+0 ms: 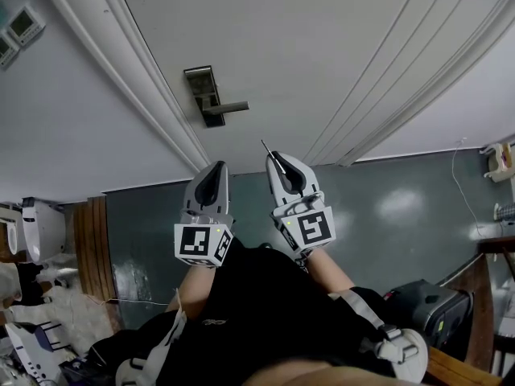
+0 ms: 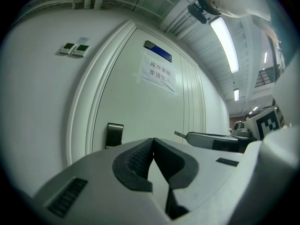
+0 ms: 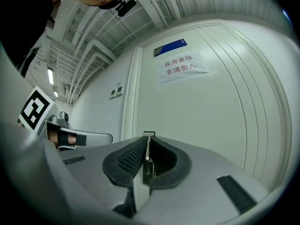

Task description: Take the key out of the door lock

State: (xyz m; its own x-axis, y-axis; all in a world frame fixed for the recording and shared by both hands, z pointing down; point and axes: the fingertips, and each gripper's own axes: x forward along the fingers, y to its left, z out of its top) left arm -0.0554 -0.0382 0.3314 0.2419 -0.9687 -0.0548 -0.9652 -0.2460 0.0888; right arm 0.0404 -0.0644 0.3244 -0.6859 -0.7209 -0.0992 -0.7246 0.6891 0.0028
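Observation:
The white door (image 1: 306, 47) carries a dark lock plate (image 1: 201, 87) with a lever handle (image 1: 227, 108); I see no key in it. My right gripper (image 1: 276, 158) is shut on a thin metal key (image 1: 266, 148), whose blade sticks out past the fingertips, clear of the door. In the right gripper view the key (image 3: 148, 146) sits pinched between the ribbed pads. My left gripper (image 1: 218, 168) hangs beside it, shut and with nothing in it; its pads (image 2: 140, 156) meet. The lock plate (image 2: 114, 135) shows beyond the left gripper's jaws.
A paper notice (image 3: 183, 65) and a blue sign (image 3: 169, 47) hang on the door. Wall control panels (image 2: 75, 47) sit left of the frame. A wooden rail (image 1: 475, 288) and a dark case (image 1: 422, 308) stand at the right, clutter (image 1: 32, 312) at the left.

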